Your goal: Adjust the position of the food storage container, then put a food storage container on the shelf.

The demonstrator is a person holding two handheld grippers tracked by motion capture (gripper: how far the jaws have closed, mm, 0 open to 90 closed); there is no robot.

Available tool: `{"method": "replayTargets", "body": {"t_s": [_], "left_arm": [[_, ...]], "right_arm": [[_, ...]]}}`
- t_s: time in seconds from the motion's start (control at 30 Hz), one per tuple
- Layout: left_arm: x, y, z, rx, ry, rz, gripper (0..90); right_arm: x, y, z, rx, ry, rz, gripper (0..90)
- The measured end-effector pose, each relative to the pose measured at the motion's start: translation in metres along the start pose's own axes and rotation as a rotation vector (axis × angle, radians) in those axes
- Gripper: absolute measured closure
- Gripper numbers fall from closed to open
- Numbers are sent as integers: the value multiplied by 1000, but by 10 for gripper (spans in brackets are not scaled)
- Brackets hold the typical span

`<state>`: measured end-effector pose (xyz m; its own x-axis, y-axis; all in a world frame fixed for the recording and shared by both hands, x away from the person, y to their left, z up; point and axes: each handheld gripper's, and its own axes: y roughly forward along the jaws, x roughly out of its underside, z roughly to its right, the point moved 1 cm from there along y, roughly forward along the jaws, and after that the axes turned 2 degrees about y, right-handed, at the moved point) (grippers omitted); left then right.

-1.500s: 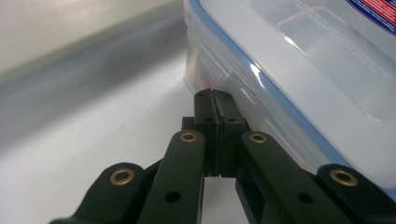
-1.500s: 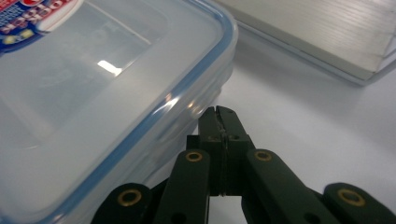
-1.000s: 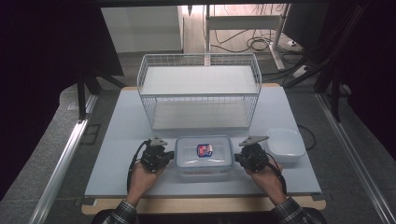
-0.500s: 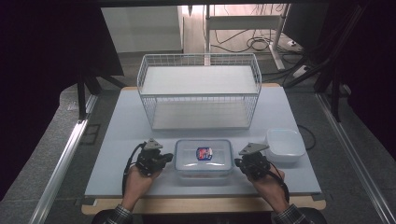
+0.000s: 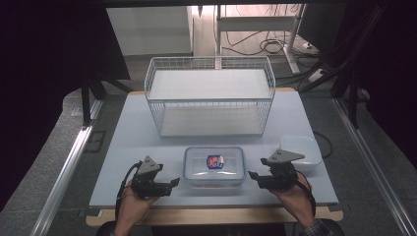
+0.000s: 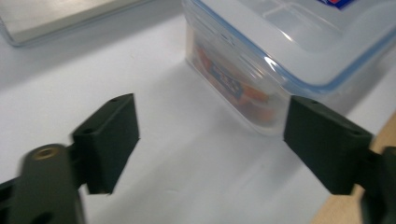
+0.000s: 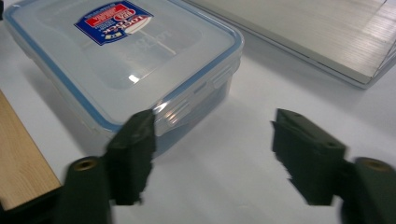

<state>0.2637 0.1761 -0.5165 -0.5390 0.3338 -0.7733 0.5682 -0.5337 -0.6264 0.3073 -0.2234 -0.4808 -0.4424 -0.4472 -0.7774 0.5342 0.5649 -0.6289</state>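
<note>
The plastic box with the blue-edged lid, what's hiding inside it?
Through the clear wall of the plastic box shows something orange and red with printing, like a packet. The lid with its sticker is on, so what else is in there is covered.

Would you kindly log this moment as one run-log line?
left gripper: open, just opened, nothing between jaws | right gripper: open, just opened, nothing held | lidded container: on table, between grippers

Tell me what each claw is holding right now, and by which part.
Nothing is held. The left claw and the right claw have just been opening; both stand open beside the lidded container, one off each end, nothing between the jaws.
</note>
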Motion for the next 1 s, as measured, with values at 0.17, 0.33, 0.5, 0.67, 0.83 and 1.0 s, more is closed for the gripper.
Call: {"method": "replayTargets", "body": {"t_s": [0.17, 0.33, 0.5, 0.67, 0.83, 1.0], "left_arm": [[4, 2, 3, 8, 25, -14, 65], [4, 3, 2, -5, 38, -2, 61], [5, 8, -4, 27, 46, 0, 65], [1, 6, -4, 36, 43, -32, 69], [-9, 1, -4, -2, 27, -33, 19], [-21, -1, -9, 71, -36, 12, 33]], "right_arm": [[7, -3, 0, -23, 3, 22, 136], [11, 1, 2, -31, 26, 2, 80], [9, 3, 1, -43, 33, 0, 66], [1, -1, -1, -46, 41, 20, 48], [-7, 1, -3, -73, 47, 10, 2], [-15, 6, -5, -65, 30, -34, 46]]}}
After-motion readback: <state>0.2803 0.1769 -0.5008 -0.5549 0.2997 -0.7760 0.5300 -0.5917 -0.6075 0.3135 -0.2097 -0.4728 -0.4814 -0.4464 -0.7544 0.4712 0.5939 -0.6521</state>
